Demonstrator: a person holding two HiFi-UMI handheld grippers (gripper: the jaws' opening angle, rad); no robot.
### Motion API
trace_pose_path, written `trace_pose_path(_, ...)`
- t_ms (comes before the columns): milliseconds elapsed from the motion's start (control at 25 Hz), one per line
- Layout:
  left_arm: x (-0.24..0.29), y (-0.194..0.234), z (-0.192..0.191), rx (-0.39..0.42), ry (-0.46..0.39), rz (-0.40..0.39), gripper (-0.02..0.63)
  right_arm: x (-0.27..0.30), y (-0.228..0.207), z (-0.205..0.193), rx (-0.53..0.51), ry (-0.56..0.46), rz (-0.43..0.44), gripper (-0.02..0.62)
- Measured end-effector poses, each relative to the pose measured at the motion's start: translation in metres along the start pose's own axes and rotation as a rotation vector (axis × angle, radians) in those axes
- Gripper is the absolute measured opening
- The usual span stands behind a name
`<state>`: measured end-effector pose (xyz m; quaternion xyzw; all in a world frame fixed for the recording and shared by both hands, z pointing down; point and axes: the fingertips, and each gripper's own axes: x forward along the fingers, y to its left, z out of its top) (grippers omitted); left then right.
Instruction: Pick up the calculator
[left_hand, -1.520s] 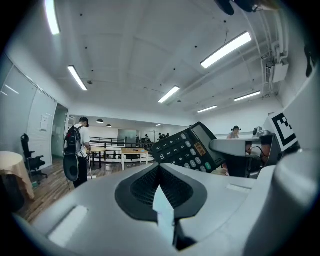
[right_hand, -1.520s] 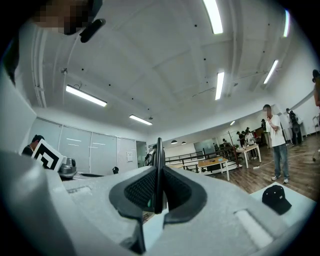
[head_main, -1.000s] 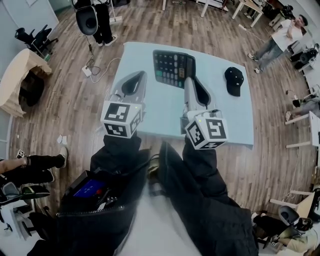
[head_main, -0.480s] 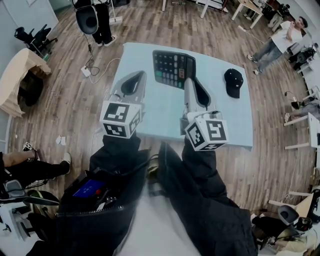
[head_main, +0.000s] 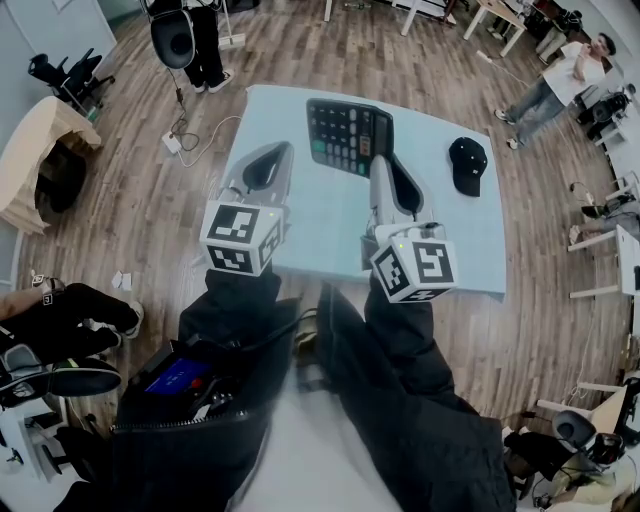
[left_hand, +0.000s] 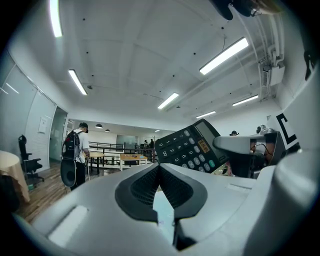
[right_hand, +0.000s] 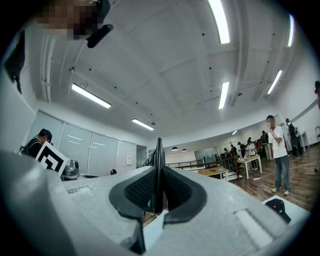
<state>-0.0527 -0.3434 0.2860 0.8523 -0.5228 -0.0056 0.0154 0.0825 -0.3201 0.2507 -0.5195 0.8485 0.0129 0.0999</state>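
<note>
The left gripper (head_main: 276, 150) hangs over the pale blue table (head_main: 455, 235), jaws together on nothing; the black calculator (head_main: 347, 134) is tilted clear of the tabletop, its near edge clamped in the right gripper (head_main: 378, 162); a black cap (head_main: 467, 160) lies further right.

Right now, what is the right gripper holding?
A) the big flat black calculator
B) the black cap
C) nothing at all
A: the big flat black calculator sits edge-on, pinched in the right gripper, while the black cap lies by itself on the pale blue table.
</note>
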Motion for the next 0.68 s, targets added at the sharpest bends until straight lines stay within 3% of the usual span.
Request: trace_pose_path(680,0.0014,-0.0024,-0.0055,-0.007,0.020,-0.012,-0.006,-0.0020,-0.0010,-0.0016,0.002,0.007,-0.004,0.040)
